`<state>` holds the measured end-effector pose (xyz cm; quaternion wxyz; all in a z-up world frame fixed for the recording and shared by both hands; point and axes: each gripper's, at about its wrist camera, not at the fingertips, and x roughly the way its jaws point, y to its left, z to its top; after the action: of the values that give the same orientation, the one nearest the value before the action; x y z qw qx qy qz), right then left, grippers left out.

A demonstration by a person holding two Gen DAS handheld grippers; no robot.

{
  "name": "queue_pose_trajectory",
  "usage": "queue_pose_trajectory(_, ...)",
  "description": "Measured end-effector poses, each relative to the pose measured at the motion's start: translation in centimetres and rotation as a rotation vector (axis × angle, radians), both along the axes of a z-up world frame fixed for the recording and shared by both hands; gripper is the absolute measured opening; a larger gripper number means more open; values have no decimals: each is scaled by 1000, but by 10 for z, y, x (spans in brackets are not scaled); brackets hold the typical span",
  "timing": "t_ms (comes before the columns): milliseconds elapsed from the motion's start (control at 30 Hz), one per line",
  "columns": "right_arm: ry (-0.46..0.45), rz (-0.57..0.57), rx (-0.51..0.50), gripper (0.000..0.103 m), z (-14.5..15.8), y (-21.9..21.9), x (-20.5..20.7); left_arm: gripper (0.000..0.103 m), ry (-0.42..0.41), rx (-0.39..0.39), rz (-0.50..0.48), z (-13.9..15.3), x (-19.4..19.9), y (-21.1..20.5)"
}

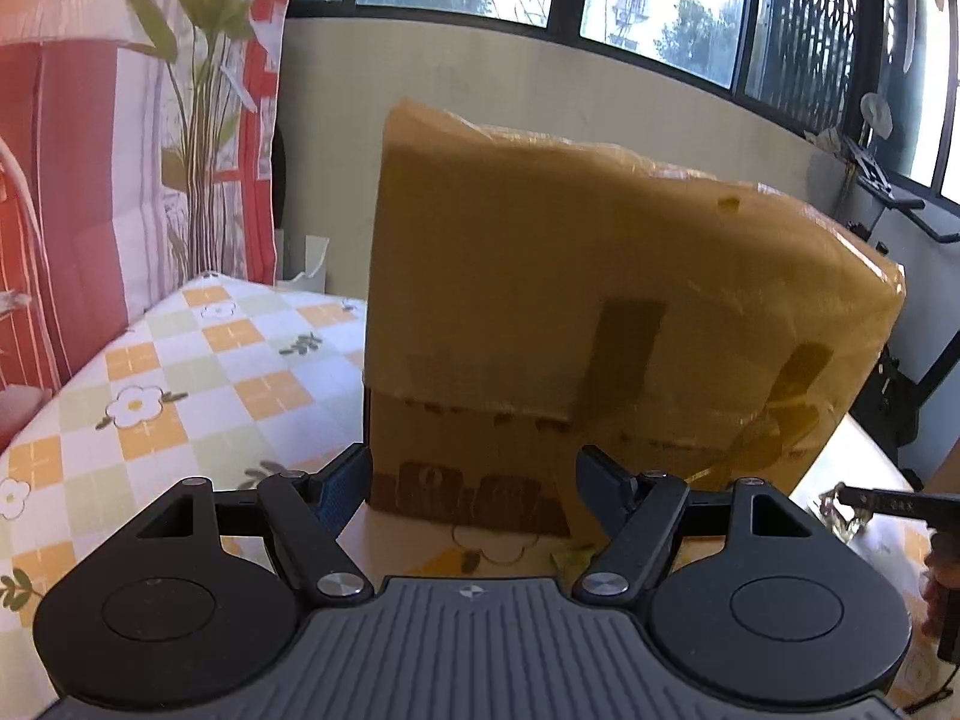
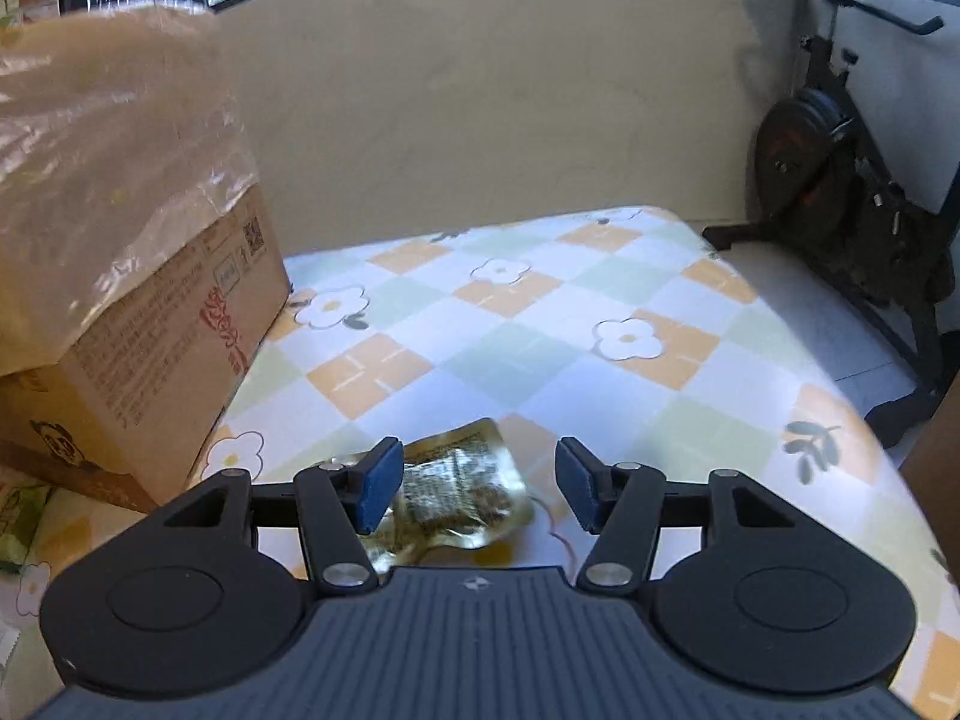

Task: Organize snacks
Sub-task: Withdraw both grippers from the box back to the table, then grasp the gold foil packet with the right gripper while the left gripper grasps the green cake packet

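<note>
Right gripper (image 2: 474, 486) sits low over table, jaws wide, nothing held. Clear snack packet (image 2: 459, 495) lies flat on checkered tablecloth (image 2: 600, 312), bottom centre of right wrist view, between the blue pads (image 2: 378, 483) but closer to the left one; whether that pad touches it, can't tell. Packet looks crinkly, yellowish film w/ printed label, prob. light and slippery.

Left gripper (image 1: 471, 480) also wide, holding nothing, fingers either side of the lower front of the cardboard box (image 1: 540, 312), centre of left wrist view. Box top wrapped in plastic film, tape patches on front. In right wrist view same box (image 2: 150, 324) fills left side, near the packet but apart from it. Green packet (image 2: 18, 519) peeks at far left edge beside the box, mostly cut off.

Step in hand, my read: pick up the clear packet w/ right gripper. To do it well:
- shift gripper a bit left so packet centres between the pads
- go down till pad tips nearly meet the cloth, flat film needs a low pinch
- close slow on the thicker filled middle, not the thin sealed edge
- watch for pinching the tablecloth along w/ it
- lift straight up, check no slip

Left gripper best kept off the box, out of the way.
</note>
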<state>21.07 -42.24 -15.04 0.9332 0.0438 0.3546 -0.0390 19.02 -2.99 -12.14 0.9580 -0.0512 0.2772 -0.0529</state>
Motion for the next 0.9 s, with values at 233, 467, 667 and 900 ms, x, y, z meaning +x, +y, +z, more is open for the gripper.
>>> queue_pose_trajectory(233, 49, 89, -98, 51, -7, 23, 3, 77, 35, -5, -21, -11, -4, -5)
queue_pose_trajectory(467, 58, 188, -76, 47, -5, 50, -22, 77, 71, -18, -56, -24, -7, -10)
queue_pose_trajectory(667, 41, 228, -54, 47, -7, 80, -45, 76, 99, -19, -85, -32, -9, -15)
queue_pose_trajectory(900, -11, 310, -152, 47, -11, 107, -63, 77, 141, 19, -144, -43, -1, -39)
